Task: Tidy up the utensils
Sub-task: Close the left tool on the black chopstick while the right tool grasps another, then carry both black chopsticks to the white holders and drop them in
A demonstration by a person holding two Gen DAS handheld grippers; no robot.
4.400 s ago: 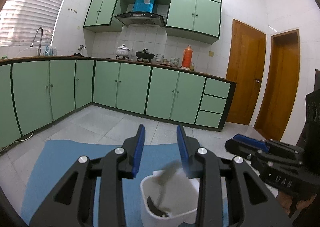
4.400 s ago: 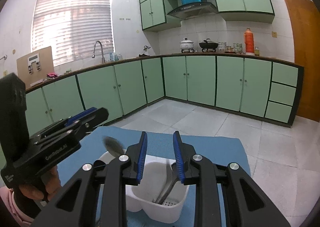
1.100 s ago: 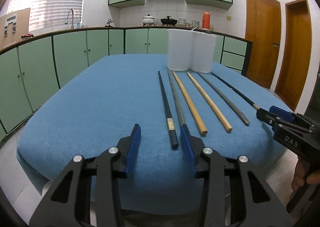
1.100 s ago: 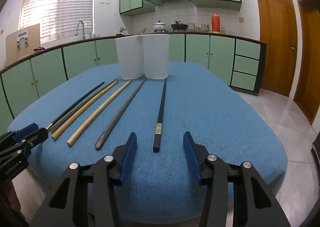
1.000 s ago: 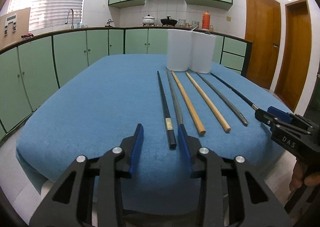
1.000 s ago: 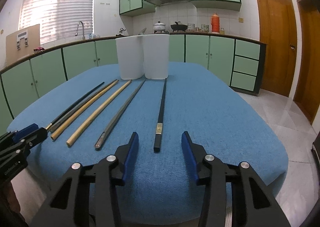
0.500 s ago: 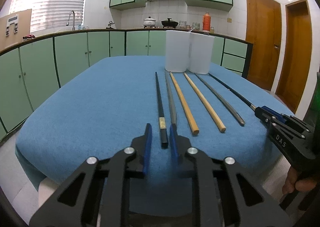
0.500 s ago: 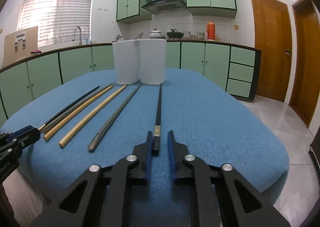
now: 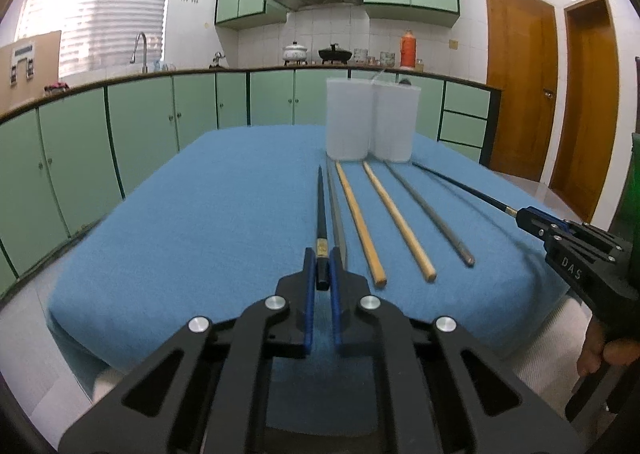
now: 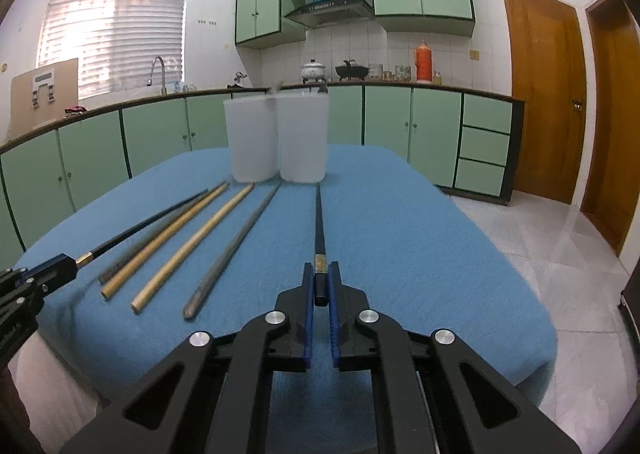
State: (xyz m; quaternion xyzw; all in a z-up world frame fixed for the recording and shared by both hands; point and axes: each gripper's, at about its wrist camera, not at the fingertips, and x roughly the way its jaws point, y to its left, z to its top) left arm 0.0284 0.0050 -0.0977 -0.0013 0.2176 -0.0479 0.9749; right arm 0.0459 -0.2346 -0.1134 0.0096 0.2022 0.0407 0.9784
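Observation:
Several chopsticks lie side by side on a blue cloth [image 9: 208, 214], pointing at a white two-compartment holder [image 9: 370, 122] at the far end. My left gripper [image 9: 321, 266] is shut on the near end of the leftmost black chopstick [image 9: 320, 206]. In the right wrist view my right gripper [image 10: 320, 274] is shut on the near end of the rightmost black chopstick [image 10: 319, 222]. Between these lie two wooden chopsticks [image 9: 396, 214] and two grey ones [image 9: 432, 210]. Each gripper shows at the edge of the other's view, the right gripper [image 9: 524, 216] and the left gripper [image 10: 64, 264].
The cloth covers a table that drops off at the near edge [image 9: 280, 334] and at both sides. Green kitchen cabinets [image 9: 140, 126] run behind and to the left. Two wooden doors [image 9: 520, 94] stand at the right. A tiled floor [image 10: 540, 234] lies right of the table.
Within the last second both grippers' jaws have closed from wide open onto the near ends of the two black chopsticks. Neither hand has shifted much over the cloth.

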